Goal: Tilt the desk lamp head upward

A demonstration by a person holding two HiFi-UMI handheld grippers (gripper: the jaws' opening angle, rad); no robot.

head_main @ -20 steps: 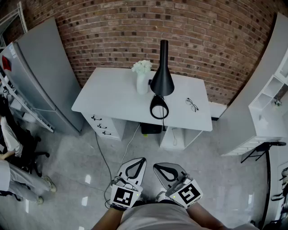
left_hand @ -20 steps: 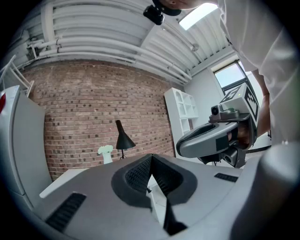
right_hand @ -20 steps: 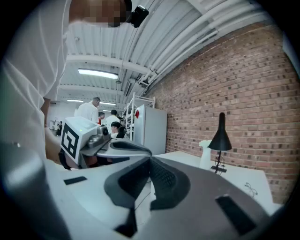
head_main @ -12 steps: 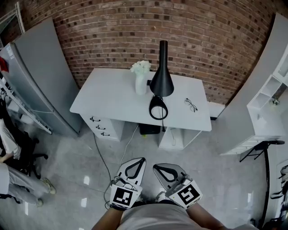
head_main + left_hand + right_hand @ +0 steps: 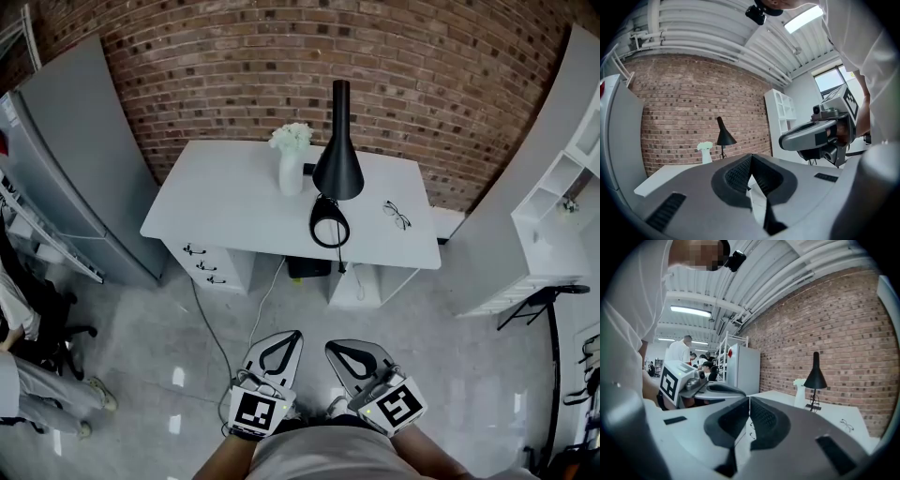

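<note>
While I hold both grippers low and close to my body, the head view shows my left gripper (image 5: 294, 336) and right gripper (image 5: 332, 348) side by side over the glossy floor (image 5: 141, 328), tips angled toward each other, each with its fingers pressed together on nothing. Well ahead of those fingertips stands the white desk (image 5: 225, 202) against the brick wall (image 5: 234, 66), and on it the black desk lamp (image 5: 337, 169), almost straight beyond my tips, its cone-shaped head widening downward. A white vase of flowers (image 5: 292, 169) sits just left of the lamp, a pair of glasses (image 5: 397, 215) lies to its right, and a grey refrigerator (image 5: 75, 159) stands far off to the left of my fingers. From the left gripper view, my two dark ribbed pads meet at their tips with nothing between them; the lamp (image 5: 724, 136) and vase (image 5: 706, 152) are small and distant, beyond and slightly left of the closed tips, while the right gripper hangs near on the right side. From the right gripper view, those fingers are likewise closed against each other and empty; the lamp (image 5: 815, 373) stands far beyond and to the right of the tips, the vase (image 5: 800, 392) just beside it, the glasses (image 5: 847, 426) nearer along the desk.
</note>
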